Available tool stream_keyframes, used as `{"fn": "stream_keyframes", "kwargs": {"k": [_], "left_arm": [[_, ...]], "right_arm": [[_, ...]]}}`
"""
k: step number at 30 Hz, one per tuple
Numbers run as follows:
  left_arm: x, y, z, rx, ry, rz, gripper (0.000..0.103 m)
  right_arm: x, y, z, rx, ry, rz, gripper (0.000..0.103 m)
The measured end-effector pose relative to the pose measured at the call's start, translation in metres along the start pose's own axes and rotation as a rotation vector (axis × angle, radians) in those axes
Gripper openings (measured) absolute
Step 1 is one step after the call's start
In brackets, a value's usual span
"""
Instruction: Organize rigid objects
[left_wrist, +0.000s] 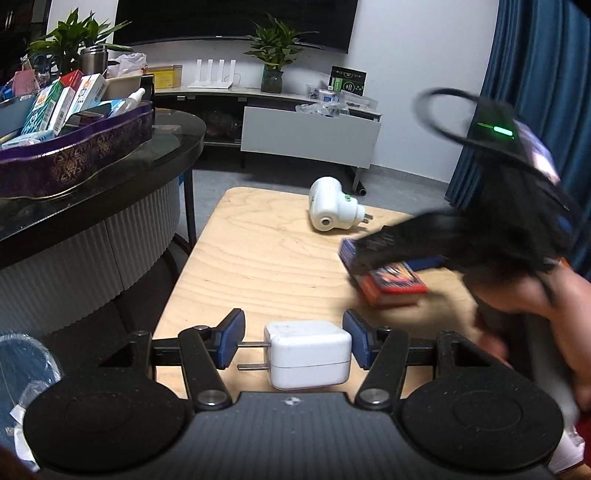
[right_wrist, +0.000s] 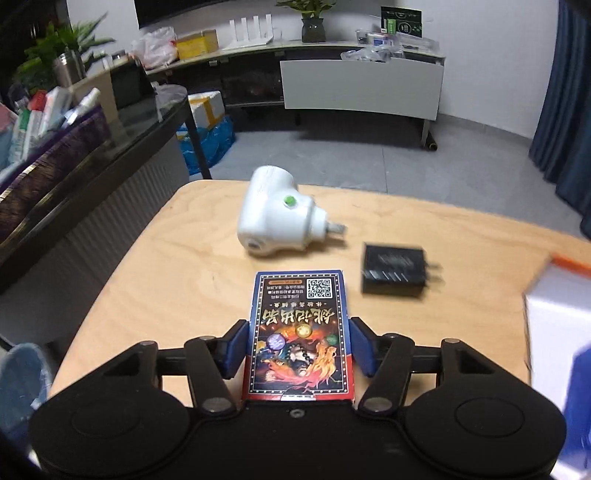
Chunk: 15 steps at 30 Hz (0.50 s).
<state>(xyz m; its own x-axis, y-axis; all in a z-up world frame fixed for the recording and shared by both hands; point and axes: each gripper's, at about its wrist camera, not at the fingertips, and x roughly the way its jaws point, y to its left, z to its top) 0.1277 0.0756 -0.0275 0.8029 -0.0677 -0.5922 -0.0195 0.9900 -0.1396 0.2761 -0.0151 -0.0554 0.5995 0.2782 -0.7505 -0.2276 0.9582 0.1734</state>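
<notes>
My left gripper (left_wrist: 293, 341) is open around a white plug charger (left_wrist: 308, 354) lying on the wooden table (left_wrist: 258, 258); its prongs point at the left pad, with gaps on both sides. My right gripper (right_wrist: 301, 341) is shut on a blue and red card box (right_wrist: 301, 339), held above the table; in the left wrist view the box (left_wrist: 388, 280) shows blurred under the right gripper. A white plug-in device with a green button (right_wrist: 273, 221) lies at the far side, also seen in the left wrist view (left_wrist: 330, 205). A black charger (right_wrist: 395, 275) lies right of it.
A white box with an orange edge (right_wrist: 557, 321) stands at the table's right side. A dark round table (left_wrist: 110, 173) on the left carries a purple tray (left_wrist: 74, 155) full of boxes. A TV shelf (right_wrist: 332, 48) with plants stands at the back.
</notes>
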Motion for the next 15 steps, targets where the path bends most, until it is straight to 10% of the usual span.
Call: {"fn": "stream_keyframes", "kwargs": {"k": [15], "left_arm": [[-0.022, -0.09, 0.009, 0.091, -0.019, -0.187, 0.06]], "right_arm": [[-0.202, -0.125, -0.067, 0.111, -0.268, -0.151, 0.07]]}}
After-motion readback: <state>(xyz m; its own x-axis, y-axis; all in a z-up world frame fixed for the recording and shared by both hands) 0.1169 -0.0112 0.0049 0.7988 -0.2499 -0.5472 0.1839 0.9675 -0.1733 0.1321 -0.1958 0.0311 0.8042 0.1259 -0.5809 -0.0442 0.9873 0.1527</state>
